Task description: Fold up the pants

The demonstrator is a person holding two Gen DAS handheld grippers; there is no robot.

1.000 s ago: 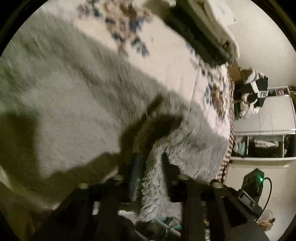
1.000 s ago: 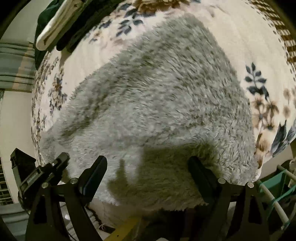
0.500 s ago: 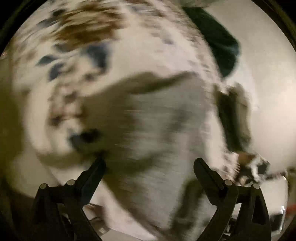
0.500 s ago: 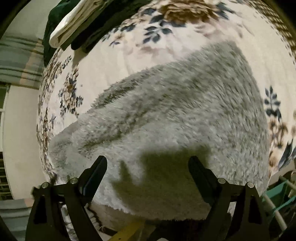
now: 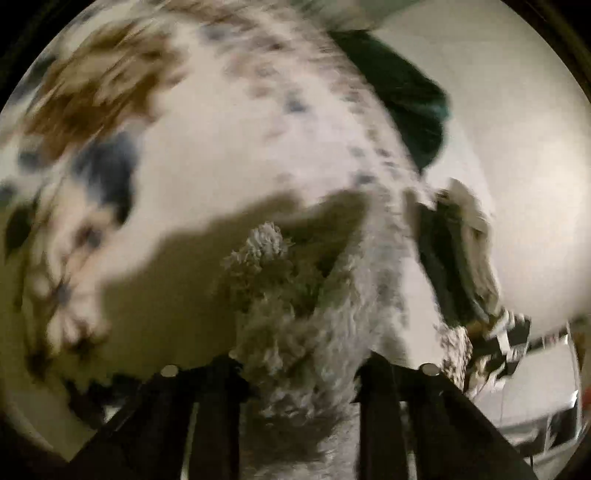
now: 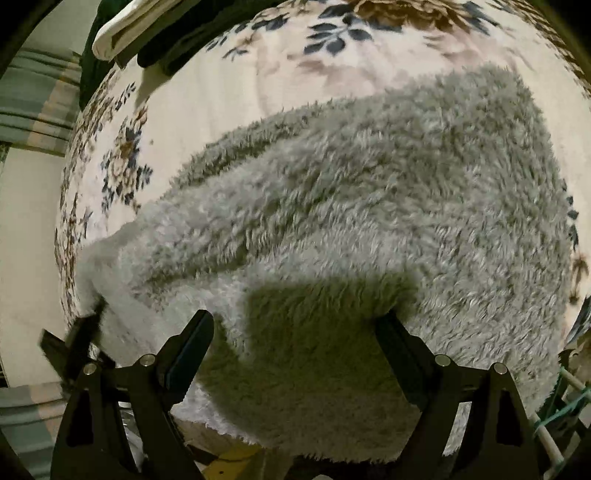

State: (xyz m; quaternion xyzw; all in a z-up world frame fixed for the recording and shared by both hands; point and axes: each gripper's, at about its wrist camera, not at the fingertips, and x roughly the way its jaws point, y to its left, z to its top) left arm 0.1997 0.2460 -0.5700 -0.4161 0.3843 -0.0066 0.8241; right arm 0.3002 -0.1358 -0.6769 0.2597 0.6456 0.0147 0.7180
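Observation:
The pants are grey and fluffy and lie on a floral blanket (image 6: 236, 92). In the right wrist view the pants (image 6: 369, 206) spread wide across the middle. My right gripper (image 6: 295, 336) is open just above their near edge, with its shadow on the fleece. In the left wrist view, which is blurred, my left gripper (image 5: 299, 373) has its fingers close around a bunched fold of the pants (image 5: 288, 325). The fold rises between the jaws. The left gripper also shows at the left edge of the right wrist view (image 6: 79, 332), at the pants' corner.
A stack of dark and white folded clothes (image 6: 147, 29) lies at the blanket's far side, also in the left wrist view (image 5: 454, 251). A dark green cloth (image 5: 402, 92) sits by a pale wall. A white and teal rack (image 6: 561, 410) stands at the right.
My left gripper let go, swung round open, and has now closed on a fold at the pants' edge. My right gripper stayed open and drew back a little, so more blanket shows.

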